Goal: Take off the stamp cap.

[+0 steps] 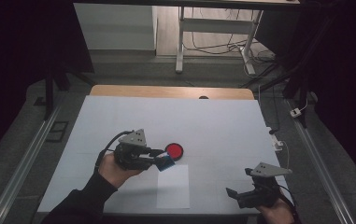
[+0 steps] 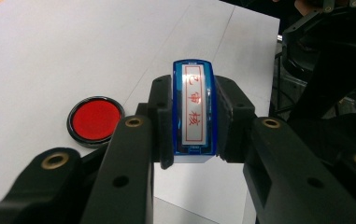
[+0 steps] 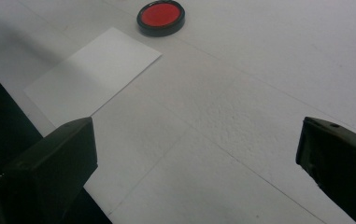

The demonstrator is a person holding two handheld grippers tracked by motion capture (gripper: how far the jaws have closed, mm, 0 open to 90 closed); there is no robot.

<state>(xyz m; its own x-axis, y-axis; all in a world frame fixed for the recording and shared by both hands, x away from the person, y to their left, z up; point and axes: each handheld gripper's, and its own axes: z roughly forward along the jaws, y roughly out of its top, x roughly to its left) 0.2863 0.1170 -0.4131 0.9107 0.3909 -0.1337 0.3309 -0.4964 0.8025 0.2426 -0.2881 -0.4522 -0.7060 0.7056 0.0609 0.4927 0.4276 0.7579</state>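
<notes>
Left tongs [image 2: 194,121] clamp blue stamp [image 2: 194,109] (beside red ink pad [image 2: 95,120]); right tongs [image 3: 194,154] gape.

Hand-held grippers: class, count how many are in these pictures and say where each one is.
2. The left hand-held gripper is above the table's middle, clamping a blue stamp beside the red ink pad. The right hand-held gripper hovers open near the table's front right edge.

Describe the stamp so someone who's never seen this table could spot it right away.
Start at the white table and find the left gripper near its middle. Clamped between that gripper's black jaws is the stamp, a small blue block beside the round red ink pad and above the sheet of white paper. Its white face with red characters in a red frame sets it apart.
</notes>
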